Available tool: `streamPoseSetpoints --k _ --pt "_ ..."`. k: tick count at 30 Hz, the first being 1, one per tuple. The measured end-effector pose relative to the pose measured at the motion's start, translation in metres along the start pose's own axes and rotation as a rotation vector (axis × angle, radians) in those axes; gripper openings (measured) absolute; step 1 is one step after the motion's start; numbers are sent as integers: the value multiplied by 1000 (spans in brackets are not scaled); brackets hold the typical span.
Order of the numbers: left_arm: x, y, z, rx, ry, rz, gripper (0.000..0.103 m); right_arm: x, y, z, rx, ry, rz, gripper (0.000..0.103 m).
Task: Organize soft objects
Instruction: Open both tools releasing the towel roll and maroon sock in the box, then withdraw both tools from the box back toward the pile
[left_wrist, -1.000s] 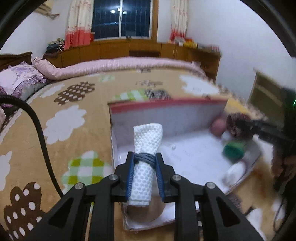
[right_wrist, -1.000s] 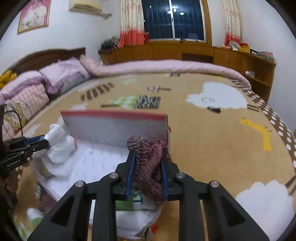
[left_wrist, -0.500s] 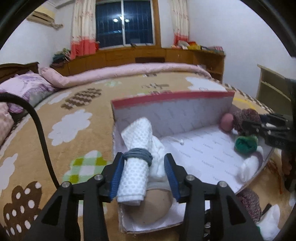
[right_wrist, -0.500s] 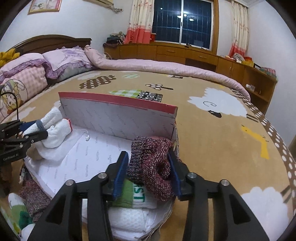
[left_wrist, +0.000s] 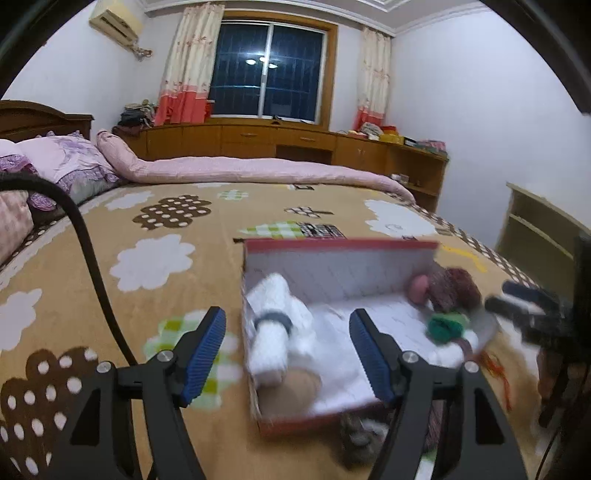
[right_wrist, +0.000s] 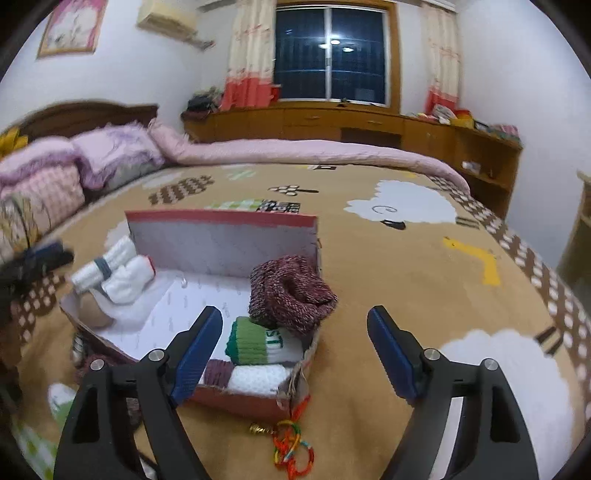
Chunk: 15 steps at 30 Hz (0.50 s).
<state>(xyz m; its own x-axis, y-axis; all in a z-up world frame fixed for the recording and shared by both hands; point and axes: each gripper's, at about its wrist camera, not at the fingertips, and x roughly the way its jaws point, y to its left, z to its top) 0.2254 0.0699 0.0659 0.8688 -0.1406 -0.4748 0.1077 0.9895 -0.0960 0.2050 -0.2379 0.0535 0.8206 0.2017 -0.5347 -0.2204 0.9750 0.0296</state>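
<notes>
Left wrist view. We find the left gripper (left_wrist: 286, 347) released: its jaws have just been opening and now stand wide, touching nothing. The white roll (left_wrist: 271, 332), bound by a grey band, was clamped between the pads a second ago; it now lies in the left end of the box (left_wrist: 332, 245), leaning on other white fabric, apart from both pads. The view is blurred, so we cannot tell exactly how the roll rests. At the box's far right end we note a maroon knit (left_wrist: 456, 288), a pink item and a green one. The right gripper (left_wrist: 517, 306) shows only as a dark blur past that end.

Right wrist view. The right gripper (right_wrist: 293, 345) is likewise let go: its jaws have just been opening and nothing sits between the pads. The maroon knit (right_wrist: 291, 295), held a second ago, now rests on top of a green-and-white sock (right_wrist: 258, 341) in the near right corner of the box (right_wrist: 221, 216), with white knit below that. The white roll (right_wrist: 101, 267) is visible at the opposite end. A coloured cord with a bell (right_wrist: 290, 441) lies on the blanket (right_wrist: 406, 280) in front of the box.

Assessment. We judge both placements complete. Loose soft items appear outside the box's near edge; we take these as remaining work.
</notes>
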Motion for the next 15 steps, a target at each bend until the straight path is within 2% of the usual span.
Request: streamPoseSetpoints --k 4,7,12,15 --pt "-9 -12 -14 45 37 -19 73 -7 -6 -9 91 21 7 84" --pt "-15 -22 -22 65 49 -24 73 -16 -2 -21 89 29 4 84" --pt "-31 -27 -47 46 76 -11 73 -42 7 -44 41 -10 -13 84" --pt "-42 -31 -62 43 91 -4 73 -64 11 -53 49 -66 3 84"
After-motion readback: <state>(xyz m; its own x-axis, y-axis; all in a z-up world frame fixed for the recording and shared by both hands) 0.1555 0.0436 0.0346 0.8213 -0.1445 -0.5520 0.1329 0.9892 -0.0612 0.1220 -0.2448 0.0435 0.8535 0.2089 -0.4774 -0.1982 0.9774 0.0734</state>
